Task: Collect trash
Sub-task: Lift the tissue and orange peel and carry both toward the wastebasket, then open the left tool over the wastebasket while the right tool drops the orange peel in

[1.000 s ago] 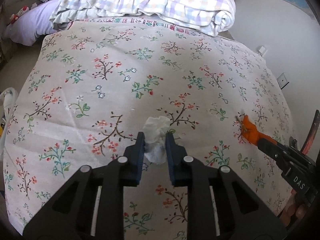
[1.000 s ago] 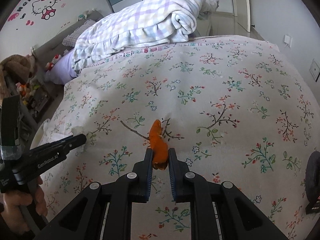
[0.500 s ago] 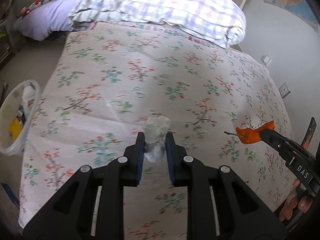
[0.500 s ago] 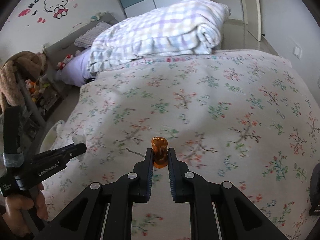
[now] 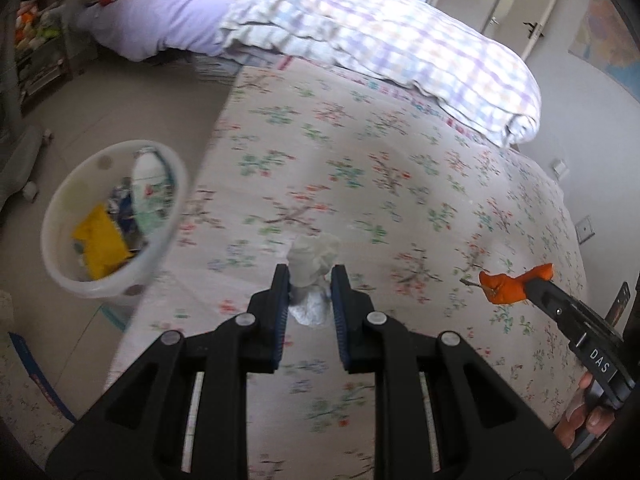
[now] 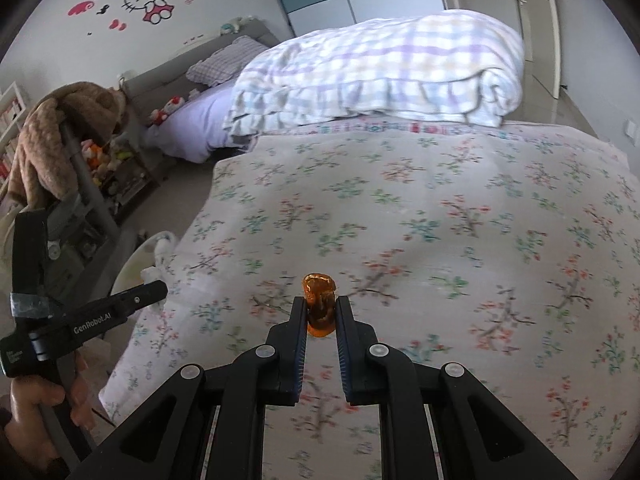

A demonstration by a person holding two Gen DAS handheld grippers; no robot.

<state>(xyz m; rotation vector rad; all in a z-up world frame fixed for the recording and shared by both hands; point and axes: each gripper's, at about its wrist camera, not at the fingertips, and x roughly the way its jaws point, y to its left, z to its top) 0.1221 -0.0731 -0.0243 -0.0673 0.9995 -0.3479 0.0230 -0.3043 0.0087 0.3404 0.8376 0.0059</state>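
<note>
My left gripper [image 5: 309, 276] is shut on a crumpled white tissue [image 5: 310, 260] and holds it above the left part of the floral bed cover [image 5: 360, 168]. My right gripper [image 6: 320, 306] is shut on a piece of orange peel [image 6: 319, 300], held above the bed; it also shows at the right of the left wrist view [image 5: 505, 285]. A white trash bin [image 5: 64, 264] with yellow and green rubbish stands on the floor left of the bed. The left gripper also shows in the right wrist view [image 6: 156, 290].
A folded plaid quilt [image 5: 400, 52] lies at the bed's far end, with a purple pillow [image 5: 160, 28] behind. A shelf with toys [image 6: 100, 160] and a brown blanket [image 6: 44, 136] stand to the left. A wall [image 5: 580, 112] runs along the right.
Both grippers have lifted their trash off the bed and swung left and back. The trash bin has come fully into the left wrist view.
</note>
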